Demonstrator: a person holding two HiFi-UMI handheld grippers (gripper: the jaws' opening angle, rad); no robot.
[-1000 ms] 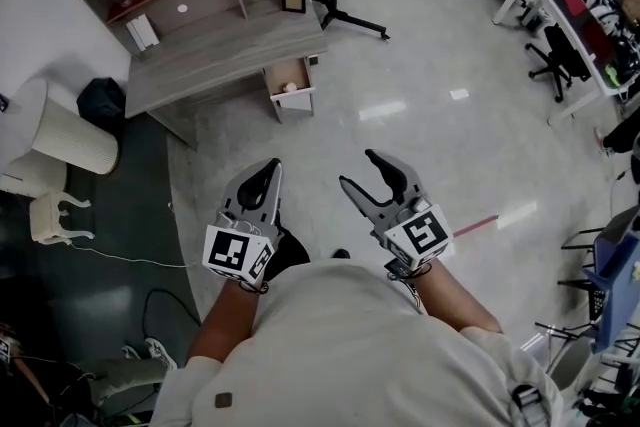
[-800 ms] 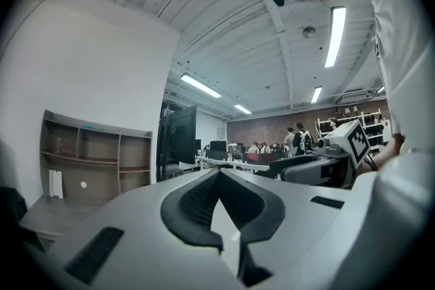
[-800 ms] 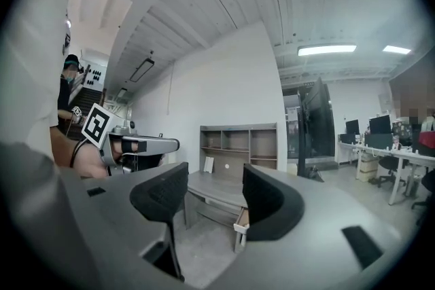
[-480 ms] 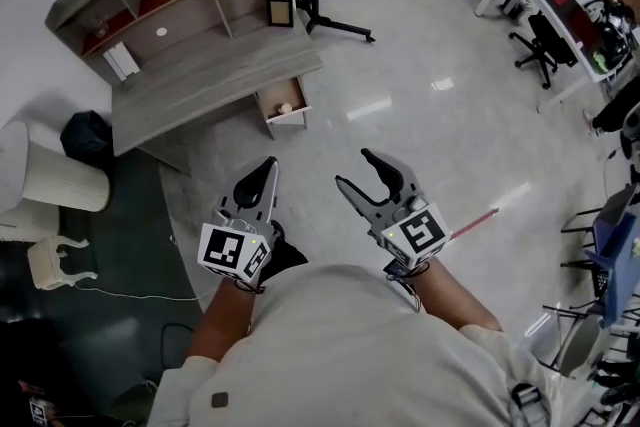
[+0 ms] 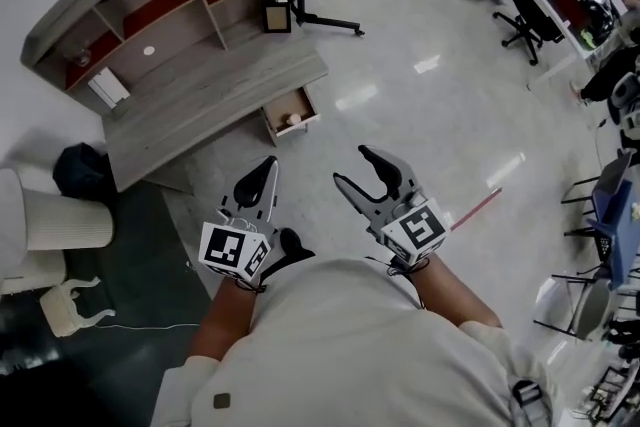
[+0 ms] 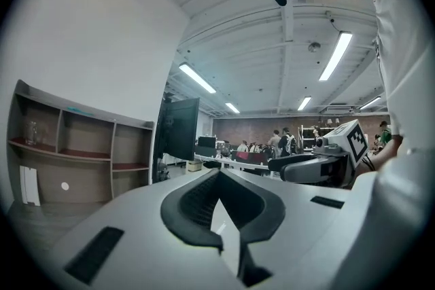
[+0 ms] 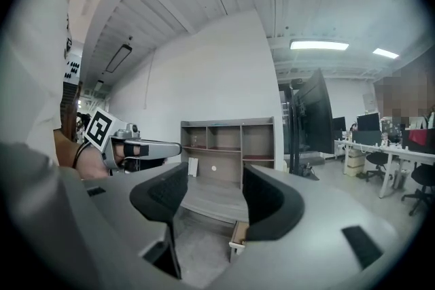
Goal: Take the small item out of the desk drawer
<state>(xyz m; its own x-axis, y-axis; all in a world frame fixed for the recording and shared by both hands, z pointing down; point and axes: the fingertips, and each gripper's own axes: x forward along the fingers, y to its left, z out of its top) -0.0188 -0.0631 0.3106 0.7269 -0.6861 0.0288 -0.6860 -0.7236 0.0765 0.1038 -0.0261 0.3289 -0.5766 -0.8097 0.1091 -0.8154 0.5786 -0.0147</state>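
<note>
**Not at the desk yet: drawer open, item still inside**

You're standing well apart from the desk (image 5: 215, 90), with both grippers held low in front of your body.

Your left gripper (image 5: 268, 165) is clenched tip to tip with nothing caught in it. Its own view just shows the pads meeting and the office beyond.

Your right gripper (image 5: 353, 167) is spread wide and empty. In its own view the desk top and the pulled-out drawer sit in the gap between the jaws, far off.

The drawer (image 5: 290, 115) hangs under the right end of the desk and is pulled out toward you. The small item (image 5: 294, 119) is pale and roundish and sits inside, toward the drawer's near end. It's too small to say more about it.

At the far side of the desk top is the shelf hutch (image 5: 150, 5). A little picture frame (image 5: 277, 16) stands at its right end.

To the left of the desk, a black bag (image 5: 80, 170) sits just beside a white ribbed bin (image 5: 60, 223).

Compared with a second ago:
- The desk has swung round in the head view and sits at a steeper angle.
- The drawer is lower in the picture, so nearer the grippers.
- The bin has slid to the left edge and is partly cut off.
- Both grippers hold the same spot in frame, left still clamped and right still wide.
- The item hasn't budged in the drawer.
</note>
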